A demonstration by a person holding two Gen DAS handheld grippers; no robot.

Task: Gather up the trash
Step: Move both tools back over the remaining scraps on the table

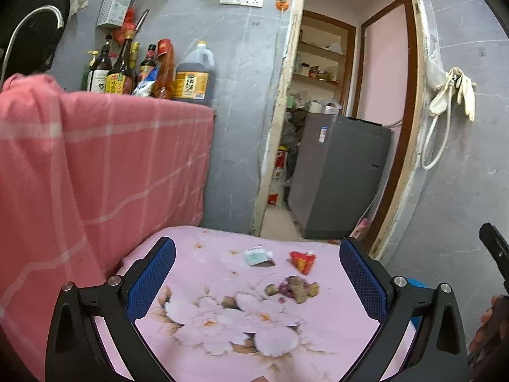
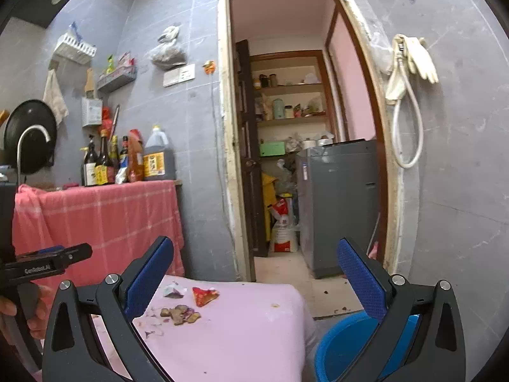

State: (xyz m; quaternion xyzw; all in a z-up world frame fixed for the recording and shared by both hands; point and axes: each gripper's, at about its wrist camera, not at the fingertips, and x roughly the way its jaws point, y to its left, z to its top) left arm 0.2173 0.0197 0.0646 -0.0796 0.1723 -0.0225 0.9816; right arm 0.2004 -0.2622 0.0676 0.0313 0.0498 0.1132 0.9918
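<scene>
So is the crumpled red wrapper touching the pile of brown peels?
Apart. The left wrist view shows pink cloth between the crumpled red wrapper and the brown peel pile.

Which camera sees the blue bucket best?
The right wrist view: the blue bucket shows its rim and inside beside the table, partly behind a jaw. The left wrist view shows only a blue sliver.

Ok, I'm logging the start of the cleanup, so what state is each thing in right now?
Left gripper: open, empty, above the table.
Right gripper: open, empty.
Red wrapper: crumpled, lying on the table.
Pale packet: torn, lying beside the red wrapper.
Peel scraps: loose pile on the table.
Blue bin: open-topped, beside the table; contents hidden.
Door: open.
</scene>
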